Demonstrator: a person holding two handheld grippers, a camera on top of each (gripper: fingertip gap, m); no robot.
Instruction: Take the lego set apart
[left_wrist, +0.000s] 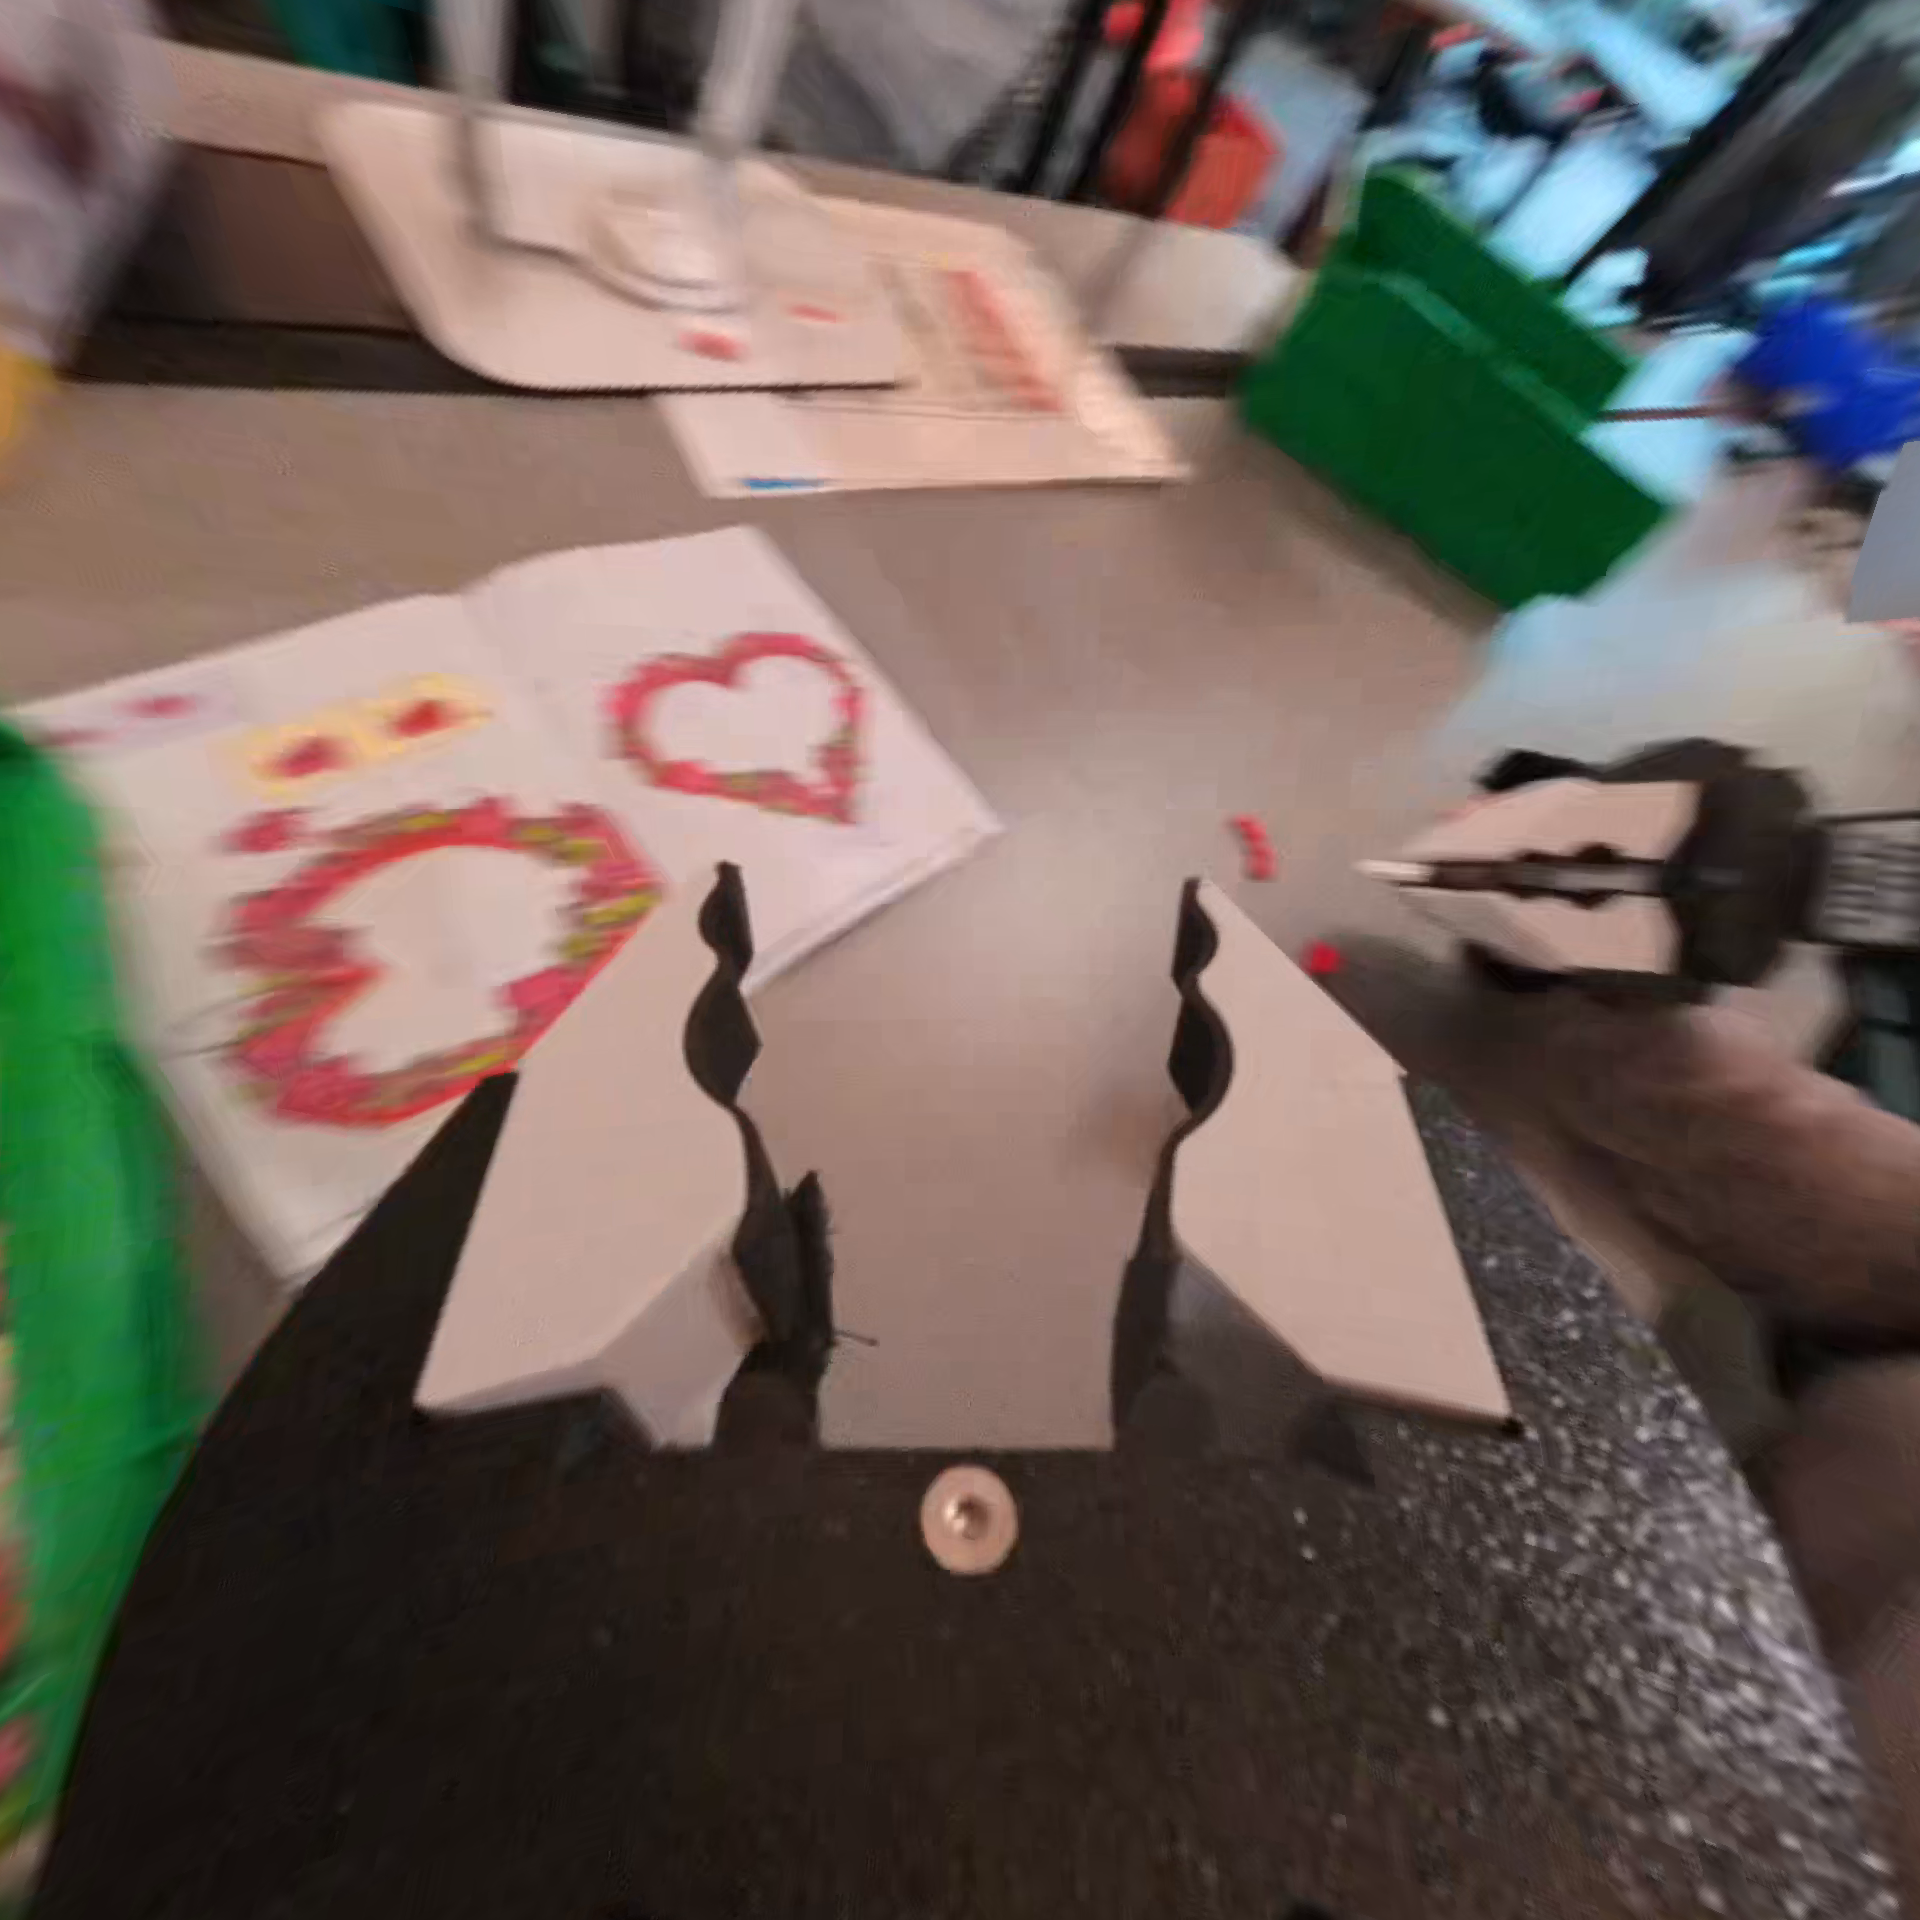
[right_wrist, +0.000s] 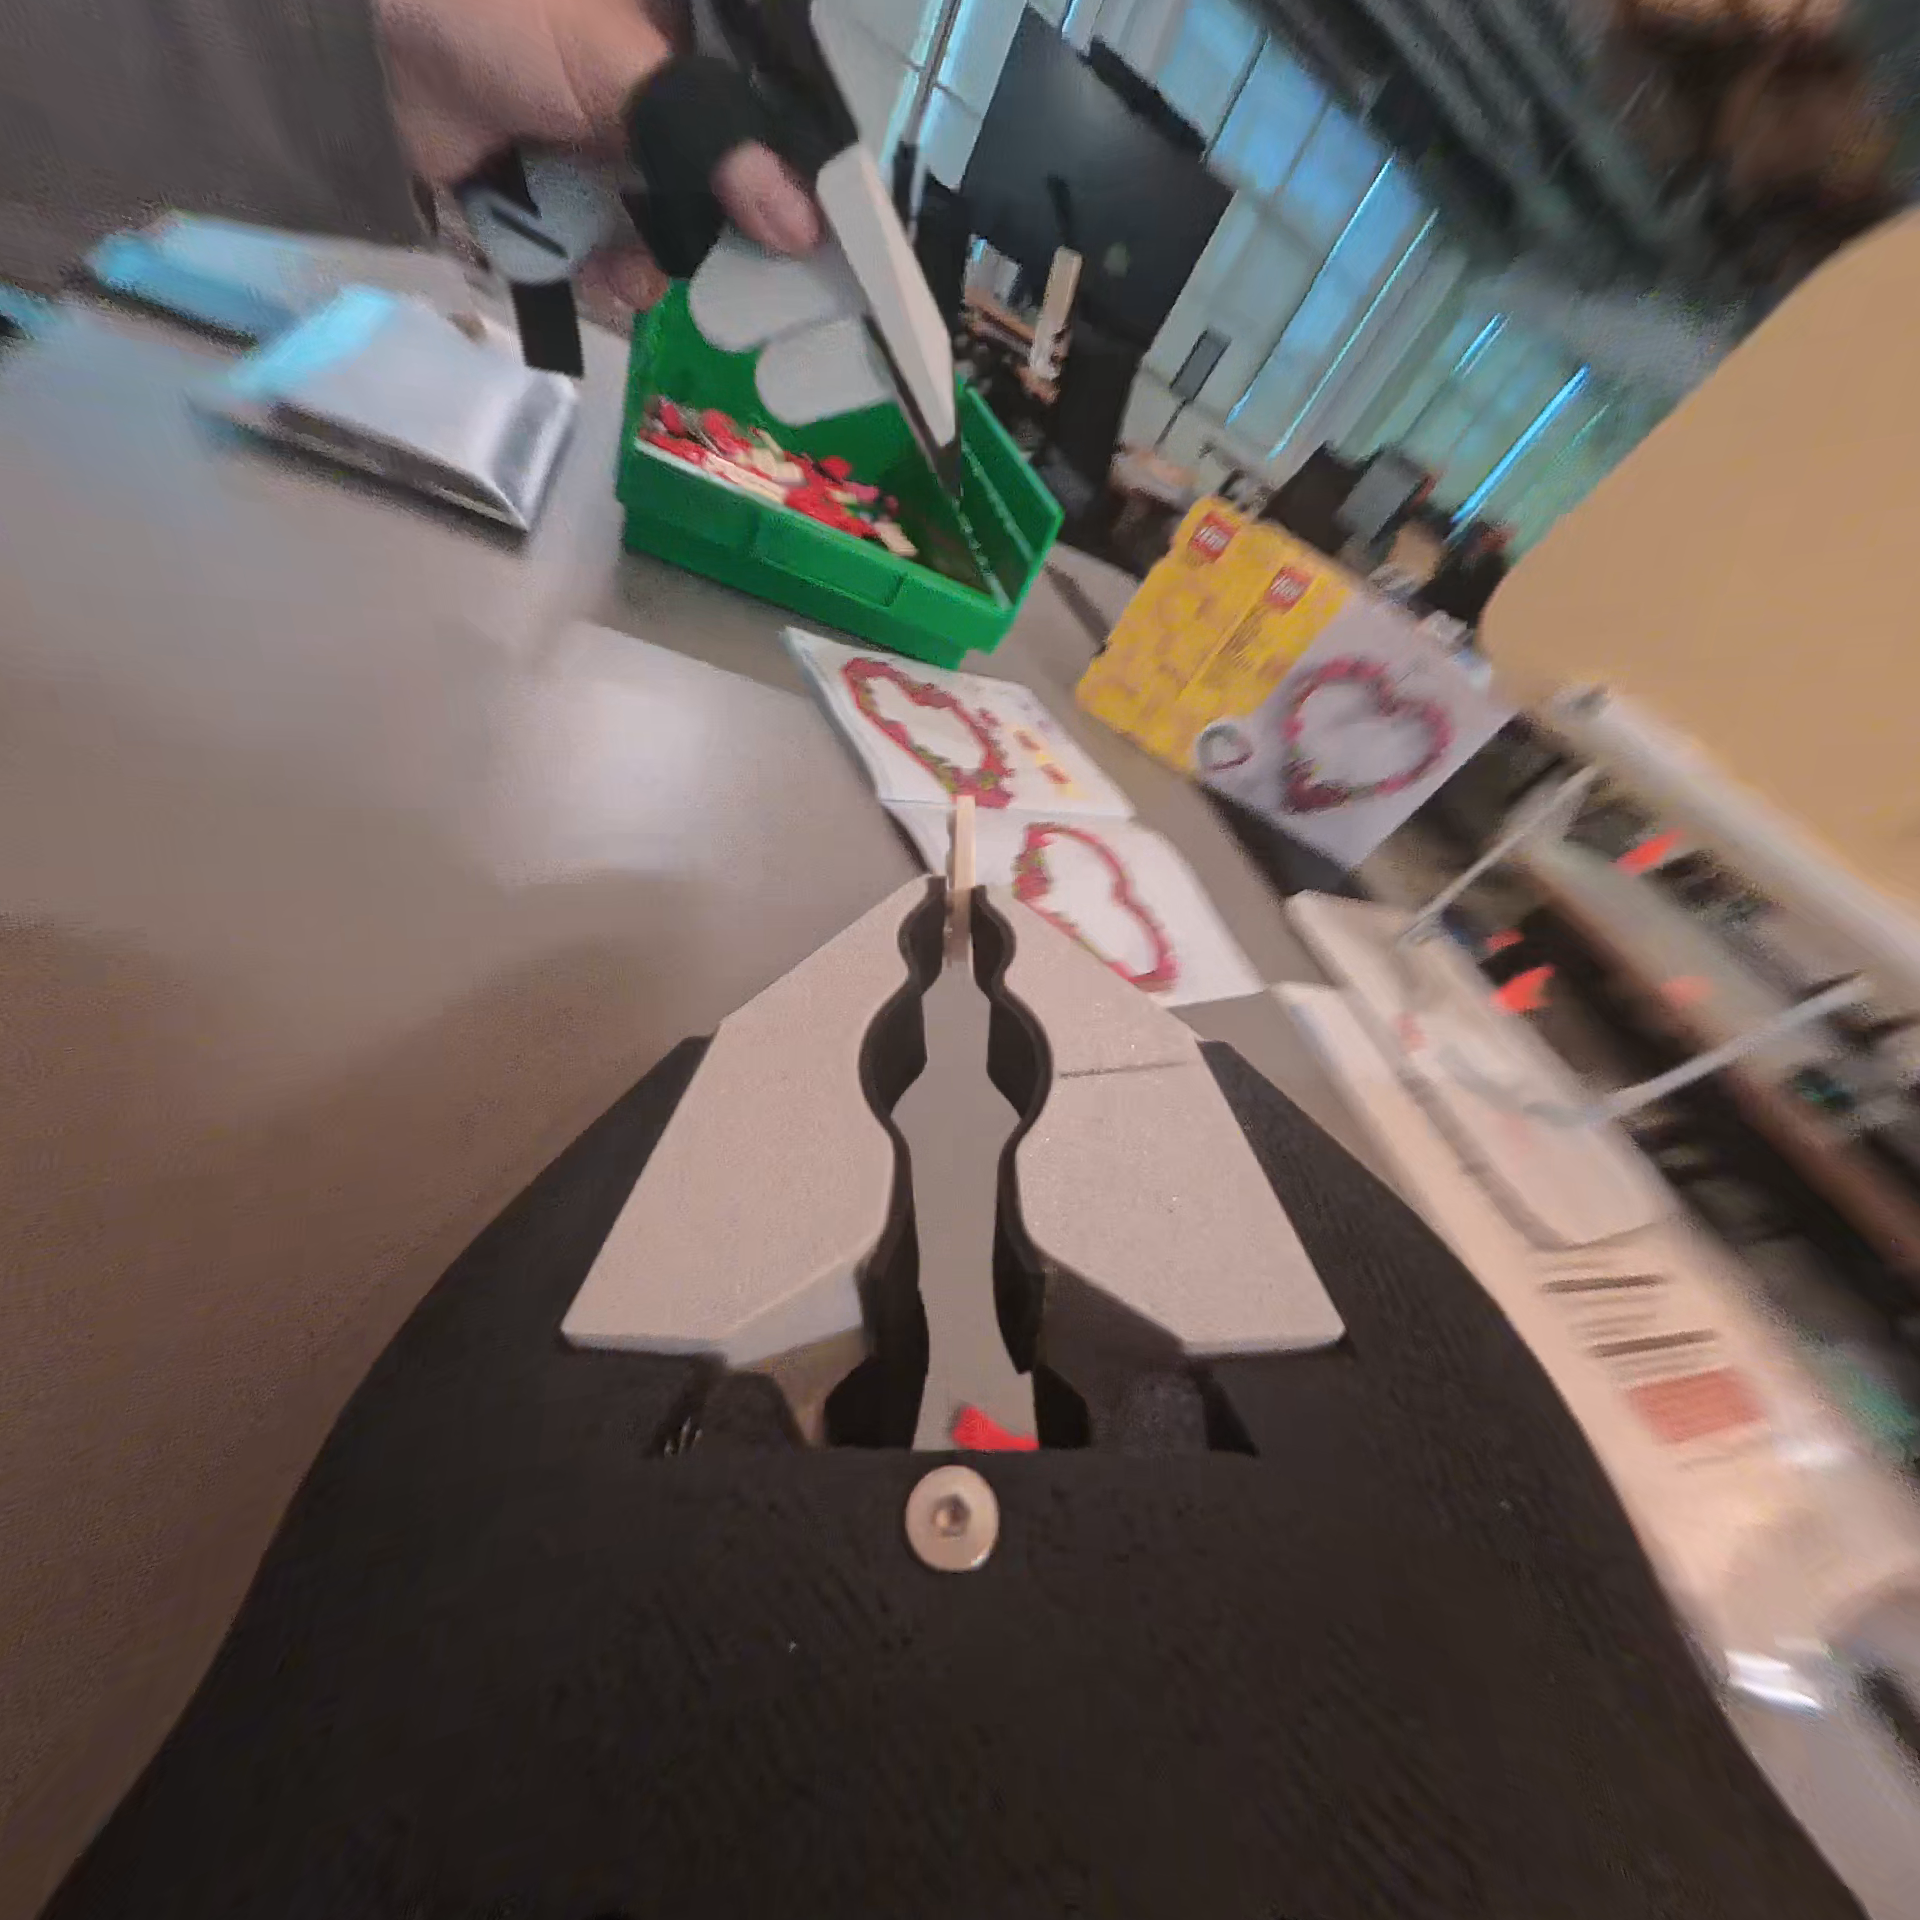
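Left gripper (left_wrist: 956, 883): fingers spread wide and empty above the grey surface (left_wrist: 1091, 644), beside an open instruction booklet (left_wrist: 540, 831) printed with red hearts. Right gripper (right_wrist: 961, 894): fingers clenched on a thin tan lego piece (right_wrist: 964, 862) that projects upright from their tips. Loose red and white lego pieces (right_wrist: 790, 468) fill a green bin (right_wrist: 831, 582) farther back on the surface; two small red pieces (left_wrist: 1257, 847) lie near the booklet.

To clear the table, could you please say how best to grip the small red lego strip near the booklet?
Probably grip the red lego strip across its short width, coming from above: it lies flat on the table, long and narrow, clear of the booklet.
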